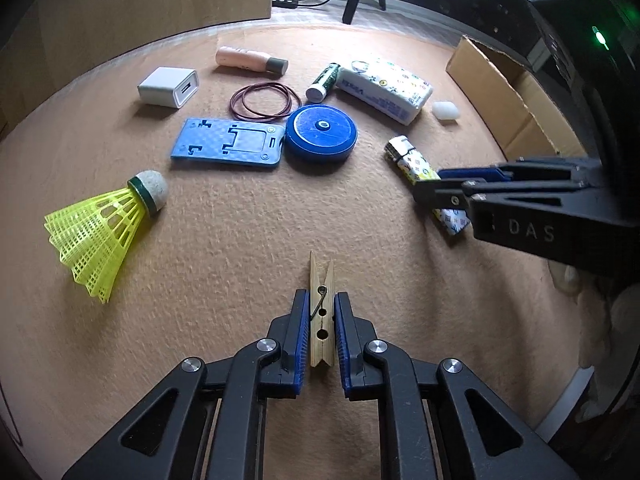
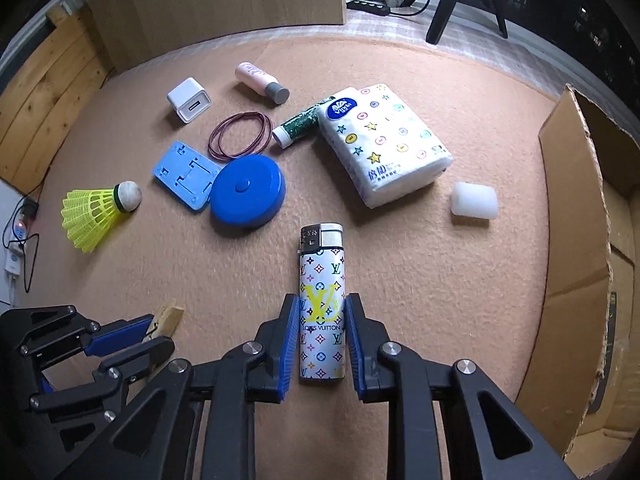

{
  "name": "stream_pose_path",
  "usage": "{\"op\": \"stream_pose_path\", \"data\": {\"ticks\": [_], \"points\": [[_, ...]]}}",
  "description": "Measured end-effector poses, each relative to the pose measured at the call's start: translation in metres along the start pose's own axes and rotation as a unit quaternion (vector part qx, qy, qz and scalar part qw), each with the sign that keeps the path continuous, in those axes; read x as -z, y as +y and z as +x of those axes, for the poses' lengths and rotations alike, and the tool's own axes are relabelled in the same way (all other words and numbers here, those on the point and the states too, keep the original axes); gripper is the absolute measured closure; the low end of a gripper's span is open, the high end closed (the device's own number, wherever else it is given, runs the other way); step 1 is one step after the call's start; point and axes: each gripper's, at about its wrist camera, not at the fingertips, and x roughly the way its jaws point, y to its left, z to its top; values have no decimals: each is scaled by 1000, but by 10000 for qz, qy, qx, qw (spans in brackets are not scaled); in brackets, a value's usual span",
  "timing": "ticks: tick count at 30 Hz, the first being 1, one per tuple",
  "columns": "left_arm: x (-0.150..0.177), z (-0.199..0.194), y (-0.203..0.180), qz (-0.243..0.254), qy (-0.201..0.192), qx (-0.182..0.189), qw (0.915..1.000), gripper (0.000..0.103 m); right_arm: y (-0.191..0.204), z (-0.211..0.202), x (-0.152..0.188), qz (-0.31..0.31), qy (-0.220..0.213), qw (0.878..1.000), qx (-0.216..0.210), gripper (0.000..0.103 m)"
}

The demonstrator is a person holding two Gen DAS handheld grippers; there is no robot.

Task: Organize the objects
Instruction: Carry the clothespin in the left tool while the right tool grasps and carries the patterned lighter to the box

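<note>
My left gripper is shut on a wooden clothespin, which points forward just over the tan mat. My right gripper is shut on a white patterned lighter, metal head forward. In the left wrist view the right gripper reaches in from the right with the lighter between its fingers. In the right wrist view the left gripper sits at the lower left with the clothespin.
On the mat lie a yellow shuttlecock, blue plate, blue round case, rubber bands, white charger, pink tube, green tube, tissue pack, white block. A cardboard box stands at the right.
</note>
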Motion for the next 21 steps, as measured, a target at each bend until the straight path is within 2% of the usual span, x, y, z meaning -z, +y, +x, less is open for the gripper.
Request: {"op": "stream_pose_path", "data": {"ticks": [6,12,16,21], "points": [[-7,-10,-6,-98,-128,92,9998,90,-9,-23,9,67,-212,9997,-140,82],[-19,-26,-32,34,-351,192,9992,90,-27,-57,17,162,-477,9986,-183,82],[-37,-37,-48,196,-484,325,9981,90,-50,-80,25,301,-657,9972,-168,82],[-57,-42,-87,424,-641,547,9955,90,-89,-107,37,563,-866,9946,-27,82]]}}
